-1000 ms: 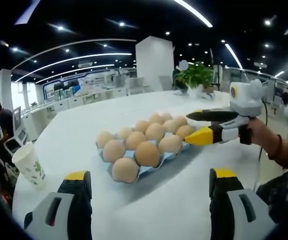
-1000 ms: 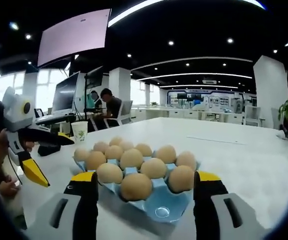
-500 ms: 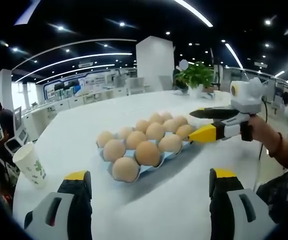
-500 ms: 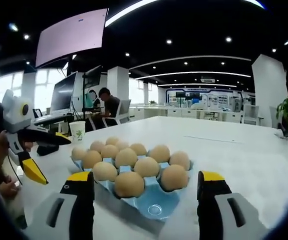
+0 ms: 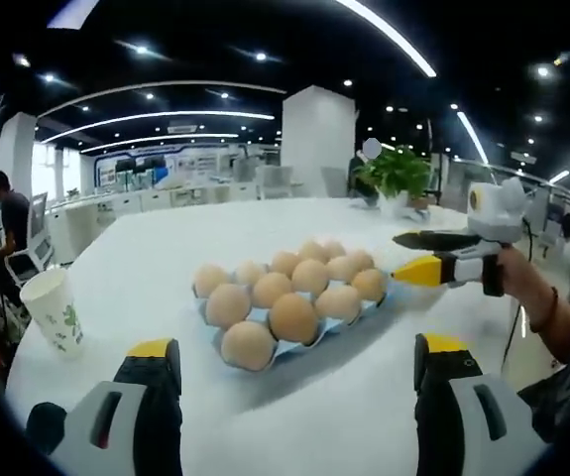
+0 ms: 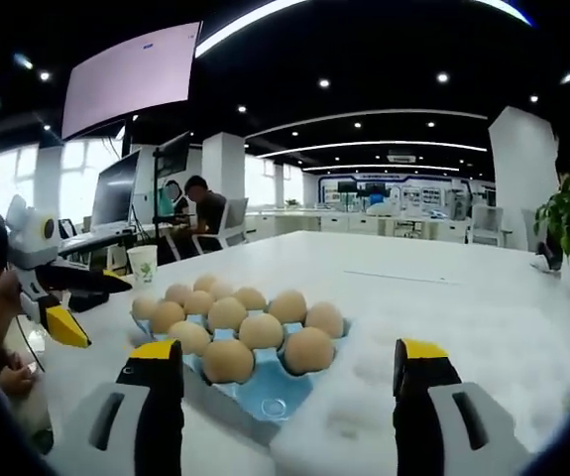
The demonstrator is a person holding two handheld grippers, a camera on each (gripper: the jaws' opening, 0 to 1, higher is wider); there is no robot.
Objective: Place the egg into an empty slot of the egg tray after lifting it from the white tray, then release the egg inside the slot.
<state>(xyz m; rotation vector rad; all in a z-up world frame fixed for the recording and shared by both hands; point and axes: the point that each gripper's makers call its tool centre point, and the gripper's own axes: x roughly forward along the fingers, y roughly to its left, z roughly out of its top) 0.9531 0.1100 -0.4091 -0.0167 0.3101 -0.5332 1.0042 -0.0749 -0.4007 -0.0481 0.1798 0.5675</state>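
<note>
both tongs stand released and hold nothing: left gripper (image 5: 285, 397) and right gripper (image 6: 283, 407) hover with jaws wide apart over the white table (image 5: 364, 397). between them sits the blue egg tray (image 6: 265, 392), nearly full of brown eggs (image 5: 294, 317), one near corner slot (image 6: 278, 407) empty. no egg is in either grip, so picking and placing seem left to do. a paper cup (image 5: 52, 312) and potted plant (image 5: 399, 171) stand well apart; nothing blocks the slot.

Egg tray (image 5: 369, 309) sits mid-table (image 5: 166, 258), eggs (image 5: 294, 317) in its slots; one near slot (image 6: 273, 407) holds none. Paper cup (image 5: 52, 312) stands at the tray's 9 o'clock, well apart. Potted plant (image 5: 399, 174) stands at 1 o'clock, behind.
</note>
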